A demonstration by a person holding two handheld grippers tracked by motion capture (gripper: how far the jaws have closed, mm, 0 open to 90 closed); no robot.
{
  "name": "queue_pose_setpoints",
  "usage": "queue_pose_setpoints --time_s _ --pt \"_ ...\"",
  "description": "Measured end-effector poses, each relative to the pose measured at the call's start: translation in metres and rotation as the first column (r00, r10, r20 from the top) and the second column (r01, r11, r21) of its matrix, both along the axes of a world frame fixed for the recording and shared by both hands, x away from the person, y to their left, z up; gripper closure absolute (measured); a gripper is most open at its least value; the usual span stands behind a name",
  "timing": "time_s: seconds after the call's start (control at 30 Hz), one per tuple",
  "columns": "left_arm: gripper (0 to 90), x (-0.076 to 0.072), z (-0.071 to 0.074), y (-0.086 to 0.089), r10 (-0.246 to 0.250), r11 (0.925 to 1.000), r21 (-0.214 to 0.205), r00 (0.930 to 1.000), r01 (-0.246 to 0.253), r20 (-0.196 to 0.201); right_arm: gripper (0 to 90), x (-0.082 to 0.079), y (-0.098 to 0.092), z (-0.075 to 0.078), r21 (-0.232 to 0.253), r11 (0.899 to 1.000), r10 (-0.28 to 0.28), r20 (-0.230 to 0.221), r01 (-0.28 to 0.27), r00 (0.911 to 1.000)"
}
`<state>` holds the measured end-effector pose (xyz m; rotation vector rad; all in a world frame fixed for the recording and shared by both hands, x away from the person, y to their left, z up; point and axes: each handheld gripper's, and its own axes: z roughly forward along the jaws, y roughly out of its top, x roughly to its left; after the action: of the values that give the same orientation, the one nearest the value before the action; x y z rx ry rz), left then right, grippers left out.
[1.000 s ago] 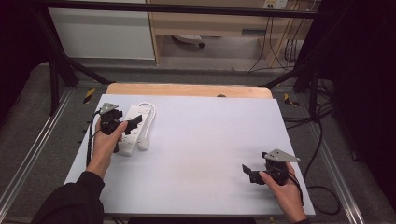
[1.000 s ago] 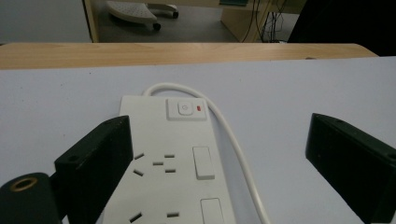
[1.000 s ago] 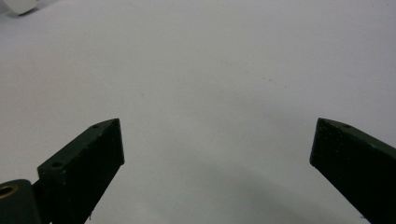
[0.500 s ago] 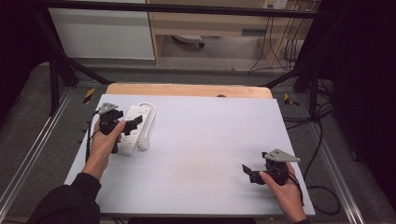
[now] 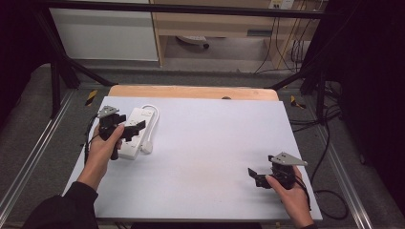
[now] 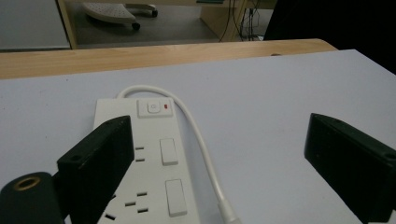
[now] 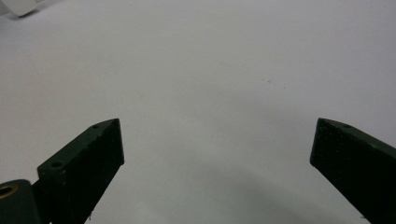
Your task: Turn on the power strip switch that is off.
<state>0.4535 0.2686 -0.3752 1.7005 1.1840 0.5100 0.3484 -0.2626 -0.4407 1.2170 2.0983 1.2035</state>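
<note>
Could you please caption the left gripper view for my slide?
Open left gripper poised over a white power strip on the table.

Legible text, brands, numbers: none. Sole sign: a small circular symbol, too small to make out further, on the switch button [image 6: 152, 108] at the cord end of the white power strip [image 6: 149, 163], just beside a red indicator mark [image 6: 167, 108].

power strip [image 6: 144, 172] cut off below, cord's plug [image 5: 147, 148] blurred
</note>
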Motion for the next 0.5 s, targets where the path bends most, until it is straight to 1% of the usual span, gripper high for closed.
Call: queue_pose_setpoints --time_s 0.17,0.5 --pt "8.4 -0.011 0.007 0.003 -0.016 0.9998 0.006 0.9999 0.016 -0.004 3.2 0.0 0.0 0.0 0.0 1.0 0.0 0.0 0.0 1.0" --pt "8.2 -0.037 0.022 0.006 -0.061 0.9979 0.022 0.998 0.061 0.017 3.2 0.0 0.0 0.0 -0.002 1.0 0.001 0.0 -0.001 1.0"
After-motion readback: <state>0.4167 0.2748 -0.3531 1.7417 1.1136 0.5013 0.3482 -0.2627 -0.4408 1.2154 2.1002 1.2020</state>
